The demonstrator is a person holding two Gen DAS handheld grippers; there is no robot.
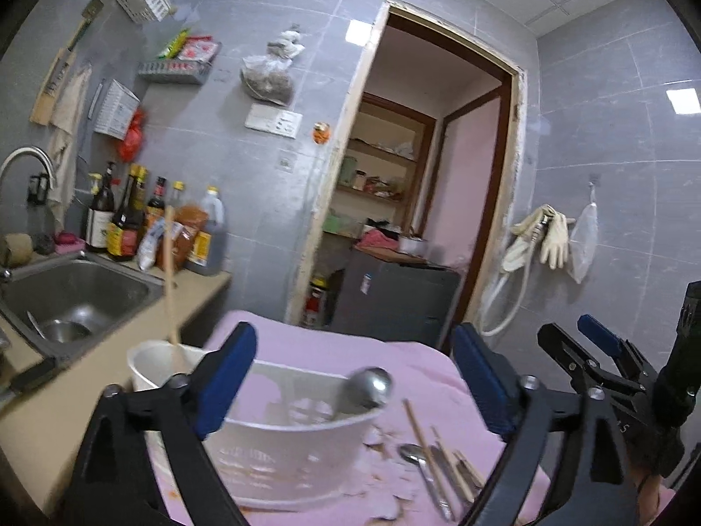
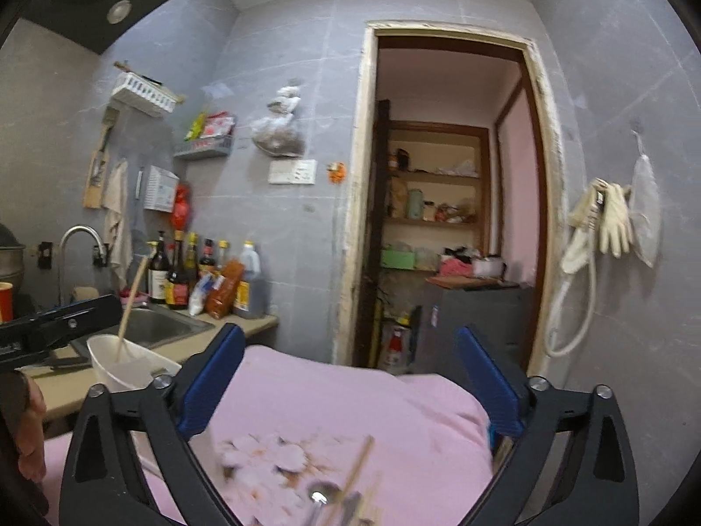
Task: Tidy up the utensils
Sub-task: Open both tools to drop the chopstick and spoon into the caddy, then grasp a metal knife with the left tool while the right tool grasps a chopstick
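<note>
Both claws stand spread wide with nothing between their blue pads. The left gripper (image 1: 355, 377) frames a white utensil basket (image 1: 280, 434), whose near wall its own black arms partly cover. A steel ladle (image 1: 366, 388) leans over the basket's rim at two o'clock, and a wooden stick (image 1: 168, 271) stands up from the basket's far compartment at eleven o'clock; its lower end is hidden behind the rim. At five o'clock of the basket, loose on the pink cloth (image 1: 416, 359), lie a spoon (image 1: 414, 456) and several chopsticks (image 1: 433, 456), cut off by the frame's lower edge. The right gripper (image 2: 350, 381) hangs over bare cloth, with the same utensils blurred at its six o'clock and the basket at its ten o'clock, half hidden by its left finger. A hand (image 2: 28, 434) is clipped at the left edge.

The cloth carries a faded flower print. At nine o'clock run a beige counter (image 1: 52, 412) and a steel sink (image 1: 74, 302), with sauce bottles (image 1: 127, 219) behind it; their labels are too blurred to read. Grey tiled walls surround an open doorway (image 1: 438, 175) at twelve o'clock. Rubber gloves (image 1: 543, 236) hang at three o'clock.
</note>
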